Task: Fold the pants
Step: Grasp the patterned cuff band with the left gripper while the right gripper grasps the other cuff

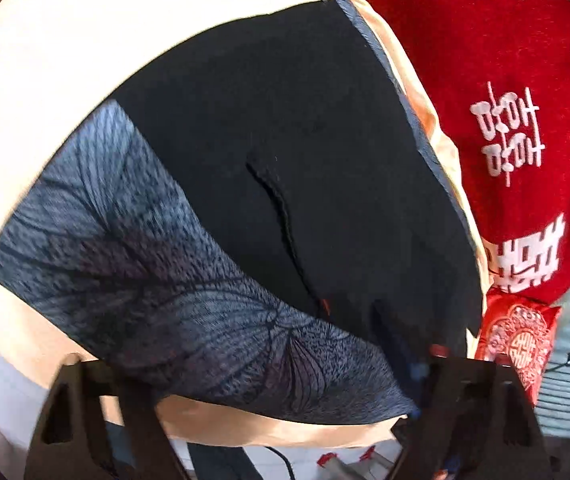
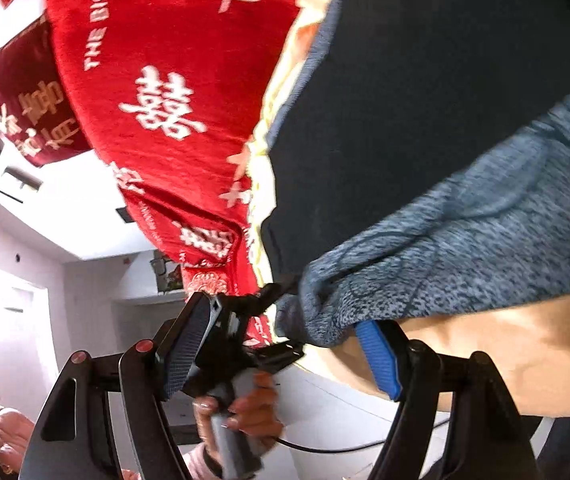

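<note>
While the left tongs (image 1: 269, 420) stand released over the near corner of the pants (image 1: 285, 160), which lie dark and flat on a cream bed (image 1: 45, 60) beside a red blanket (image 1: 485, 80), they should probably bite only the patterned blue hem layer (image 1: 145, 260). The right tongs (image 2: 285, 352), likewise parted, have that hem's corner (image 2: 325, 312) against their blue pad without visibly pinching it. Only the right wrist view shows the left tool's handle in a hand (image 2: 245, 404); only the left view shows the pants' pocket seam (image 1: 281, 216).

A peach-sheeted bed (image 1: 45, 64) carries the dark pants (image 1: 285, 140) beside a red blanket (image 1: 485, 60)
</note>
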A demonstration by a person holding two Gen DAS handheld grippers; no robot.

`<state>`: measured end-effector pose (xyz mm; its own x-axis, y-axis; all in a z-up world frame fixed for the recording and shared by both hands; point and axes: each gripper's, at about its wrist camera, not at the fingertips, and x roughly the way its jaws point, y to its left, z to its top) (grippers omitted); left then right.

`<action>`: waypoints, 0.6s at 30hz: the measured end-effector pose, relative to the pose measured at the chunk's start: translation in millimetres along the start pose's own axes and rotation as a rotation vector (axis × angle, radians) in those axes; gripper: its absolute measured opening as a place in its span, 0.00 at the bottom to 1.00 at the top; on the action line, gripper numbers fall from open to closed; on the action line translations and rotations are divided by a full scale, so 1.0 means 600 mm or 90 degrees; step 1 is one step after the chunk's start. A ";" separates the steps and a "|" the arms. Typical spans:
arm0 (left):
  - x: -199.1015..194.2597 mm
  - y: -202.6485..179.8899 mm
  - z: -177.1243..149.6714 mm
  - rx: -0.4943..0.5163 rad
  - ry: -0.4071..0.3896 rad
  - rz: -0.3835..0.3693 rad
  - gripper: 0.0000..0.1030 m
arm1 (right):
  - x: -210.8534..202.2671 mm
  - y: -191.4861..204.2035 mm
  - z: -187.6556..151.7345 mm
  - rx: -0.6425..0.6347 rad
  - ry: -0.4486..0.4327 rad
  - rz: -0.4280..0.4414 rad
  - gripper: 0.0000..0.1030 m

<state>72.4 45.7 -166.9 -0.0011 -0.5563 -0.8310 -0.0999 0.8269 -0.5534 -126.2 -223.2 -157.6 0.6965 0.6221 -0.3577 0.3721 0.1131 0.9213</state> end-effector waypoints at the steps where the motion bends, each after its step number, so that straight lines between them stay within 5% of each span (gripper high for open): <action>1: -0.001 -0.002 0.003 0.009 -0.001 0.001 0.54 | -0.001 -0.013 0.000 0.009 -0.007 -0.005 0.75; 2: -0.003 -0.006 0.007 0.025 0.004 0.012 0.44 | -0.008 -0.032 -0.002 0.023 -0.019 -0.012 0.75; 6: -0.010 -0.010 0.017 0.053 0.022 0.013 0.38 | -0.035 -0.105 -0.007 0.099 -0.065 -0.010 0.71; 7: -0.013 -0.012 0.019 0.060 0.024 0.011 0.38 | -0.041 -0.117 -0.009 0.113 -0.073 0.000 0.61; 11: -0.023 -0.024 0.020 0.103 0.034 0.026 0.38 | -0.058 -0.148 -0.017 0.182 -0.111 0.048 0.46; 14: -0.016 -0.027 0.019 0.122 0.044 0.051 0.38 | -0.071 -0.155 -0.022 0.226 -0.151 0.065 0.09; 18: -0.037 -0.032 0.013 0.141 0.042 0.066 0.29 | -0.113 -0.103 -0.019 0.177 -0.169 -0.021 0.03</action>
<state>81.9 42.7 -138.5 -0.0656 -0.4662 -0.8822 0.1244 0.8734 -0.4708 -203.3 -263.8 -188.3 0.8023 0.3954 -0.4473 0.5238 -0.1068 0.8451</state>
